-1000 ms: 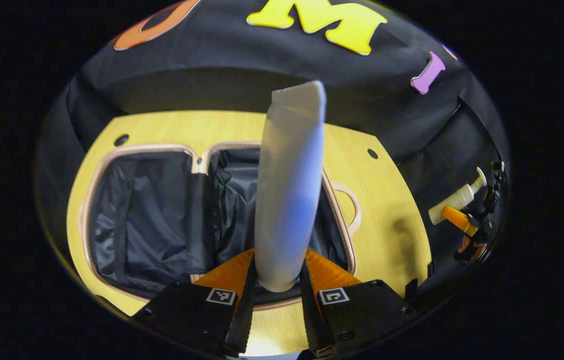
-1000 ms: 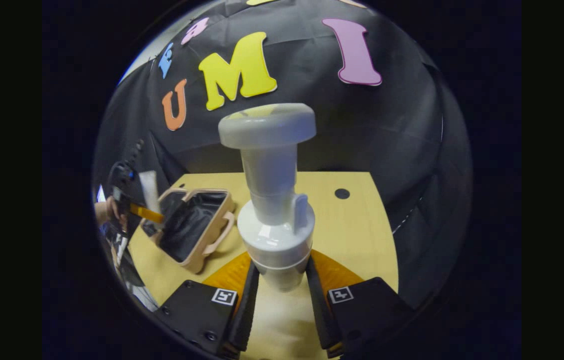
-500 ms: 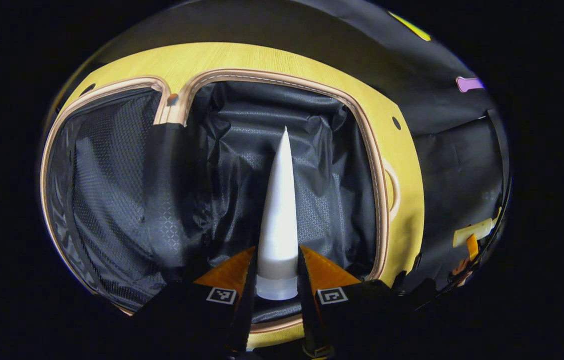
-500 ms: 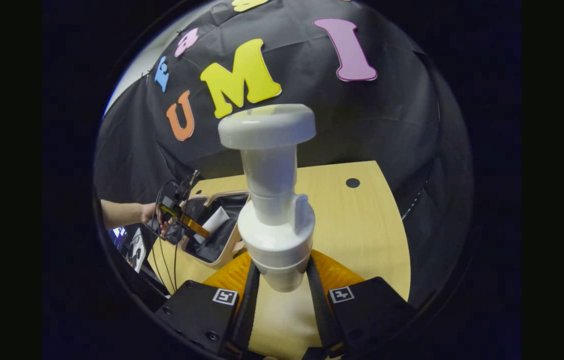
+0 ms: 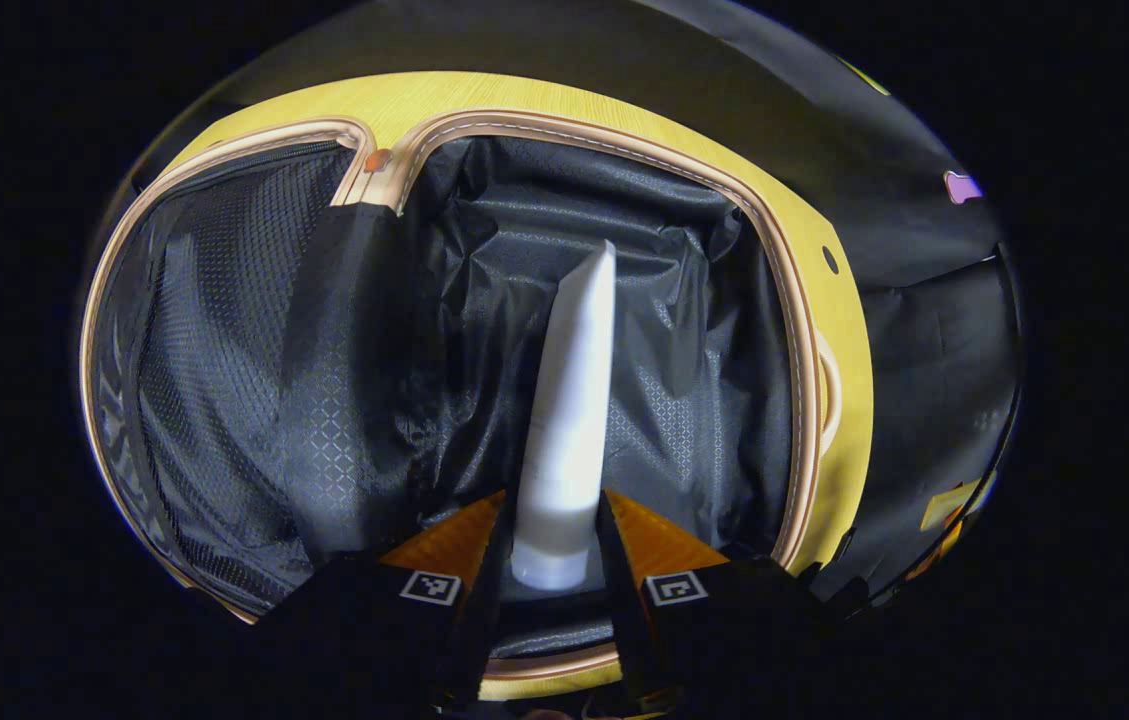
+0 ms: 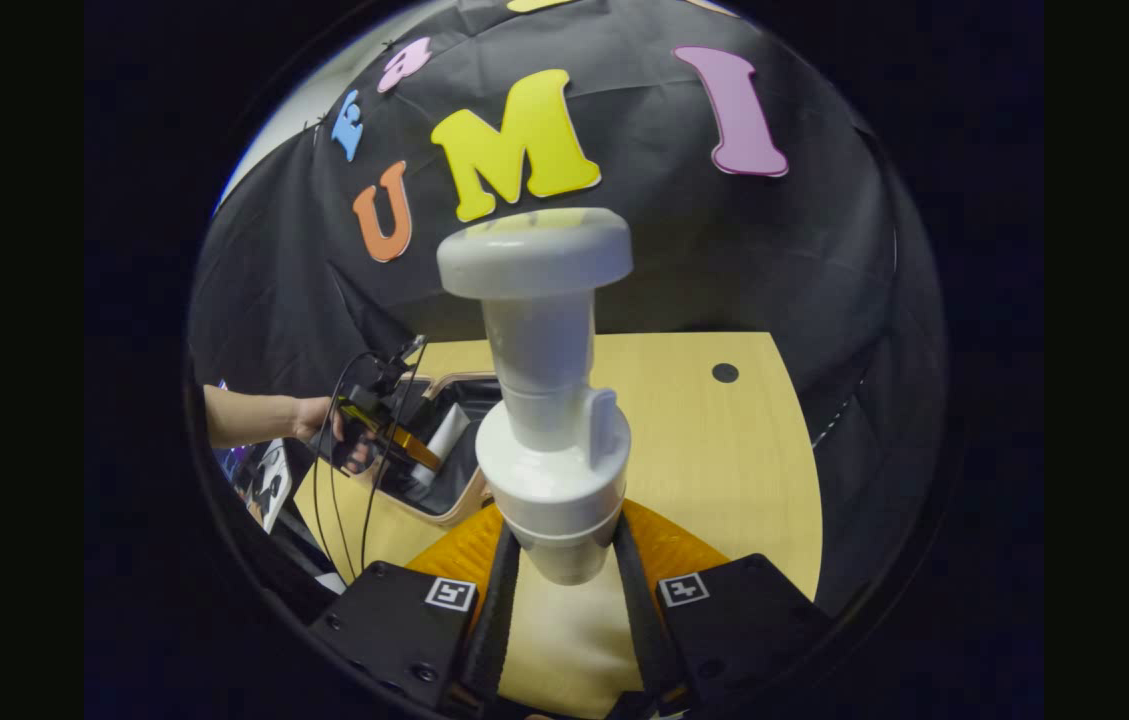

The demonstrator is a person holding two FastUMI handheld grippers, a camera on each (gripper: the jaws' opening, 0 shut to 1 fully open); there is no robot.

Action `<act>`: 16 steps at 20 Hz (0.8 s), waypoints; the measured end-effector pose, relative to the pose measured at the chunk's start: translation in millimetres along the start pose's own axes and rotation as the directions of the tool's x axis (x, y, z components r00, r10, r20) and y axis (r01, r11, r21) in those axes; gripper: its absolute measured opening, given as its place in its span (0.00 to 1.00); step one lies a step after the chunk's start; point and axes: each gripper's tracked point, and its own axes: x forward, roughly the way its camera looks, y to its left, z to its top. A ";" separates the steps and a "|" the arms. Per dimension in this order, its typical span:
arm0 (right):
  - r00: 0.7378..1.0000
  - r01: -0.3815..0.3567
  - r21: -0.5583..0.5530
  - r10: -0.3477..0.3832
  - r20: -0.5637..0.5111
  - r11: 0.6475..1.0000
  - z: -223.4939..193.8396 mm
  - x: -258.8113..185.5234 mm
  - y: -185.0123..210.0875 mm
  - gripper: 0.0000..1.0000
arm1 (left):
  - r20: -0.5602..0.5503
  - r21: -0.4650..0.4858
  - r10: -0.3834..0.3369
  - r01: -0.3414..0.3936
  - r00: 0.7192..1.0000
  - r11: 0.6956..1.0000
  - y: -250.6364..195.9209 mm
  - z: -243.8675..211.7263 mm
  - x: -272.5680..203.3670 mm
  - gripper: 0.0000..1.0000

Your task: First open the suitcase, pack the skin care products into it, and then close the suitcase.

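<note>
We pinch the white tube (image 5: 569, 400) in the left gripper (image 5: 552, 580) over the open suitcase (image 5: 794, 330) at frame centre, the right gripper (image 6: 564, 575) clamping the pump bottle (image 6: 549, 400); an early release risks the tube toppling outside

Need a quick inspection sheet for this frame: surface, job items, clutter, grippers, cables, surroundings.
Surface: wooden table, round holes in it.
Job's things: suitcase open, dark lining; white tube over its right compartment; pump bottle above the table.
Clutter: nothing seen.
Grippers: left gripper shut on the tube; right gripper shut on the pump bottle.
Cables: black cables hang from the left gripper.
Surroundings: black cloth wall; person's forearm.
</note>
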 end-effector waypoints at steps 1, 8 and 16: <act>1.000 -0.014 -0.014 0.014 -0.007 1.000 0.6 1.1 7.2 0.49 | 0.018 -0.002 -0.004 0.004 1.000 1.000 -3.0 0.4 -3.9 0.62; 0.984 -0.170 -0.095 0.163 -0.075 0.981 23.0 41.2 83.5 0.48 | 0.299 -0.102 -0.047 0.081 0.953 0.992 -22.3 -29.0 -75.2 0.84; 0.905 -0.263 -0.015 0.242 -0.350 0.965 11.6 157.8 173.9 0.49 | 0.533 -0.197 -0.037 0.166 0.845 0.966 -16.7 -144.0 -150.6 0.88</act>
